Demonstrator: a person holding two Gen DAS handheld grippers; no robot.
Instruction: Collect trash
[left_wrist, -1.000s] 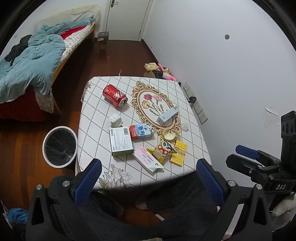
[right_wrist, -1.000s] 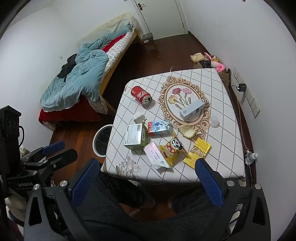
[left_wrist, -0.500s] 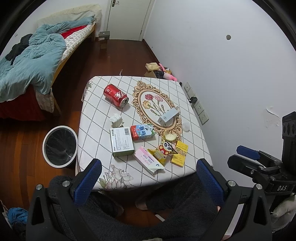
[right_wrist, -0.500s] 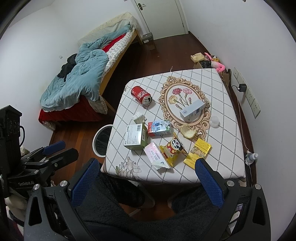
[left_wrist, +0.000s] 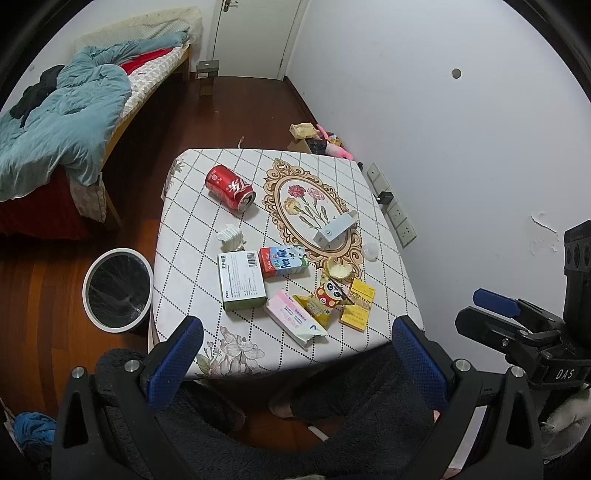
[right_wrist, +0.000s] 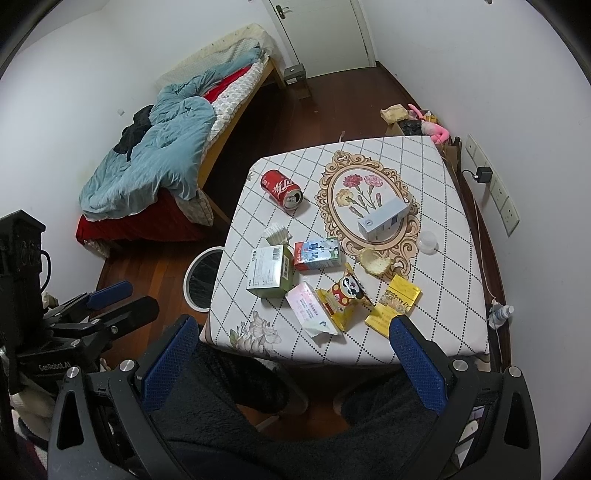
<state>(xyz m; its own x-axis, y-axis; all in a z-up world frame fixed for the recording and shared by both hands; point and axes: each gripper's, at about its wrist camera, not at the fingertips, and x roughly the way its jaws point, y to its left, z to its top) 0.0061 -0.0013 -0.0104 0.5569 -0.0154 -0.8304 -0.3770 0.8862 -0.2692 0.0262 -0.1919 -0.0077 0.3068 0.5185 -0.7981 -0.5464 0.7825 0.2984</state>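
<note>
The trash lies scattered on the white diamond-patterned table (left_wrist: 184, 236): a red soda can (left_wrist: 229, 187) on its side at the table's 11 o'clock, a crumpled white tissue (left_wrist: 231, 236) below it, a green box (left_wrist: 241, 280) touching a Pure Milk carton (left_wrist: 283, 261) near the middle, and at 5 o'clock a pink packet (left_wrist: 291, 318), a panda snack wrapper (left_wrist: 327, 300) and a yellow pack (left_wrist: 357, 303) crowded together. A grey-white box (left_wrist: 335, 229) rests on the flower medallion. The white-rimmed trash bin (left_wrist: 117, 288) stands on the floor at the table's 8 o'clock, just beside its edge. The left gripper (left_wrist: 293, 363) hovers high above the near table edge, tilted down, its blue fingers spread wide and empty. The right gripper (right_wrist: 291, 363) hangs at similar height, likewise gaping and holding nothing. A bed with a blue quilt (right_wrist: 155, 162) lies at 10 o'clock.
</note>
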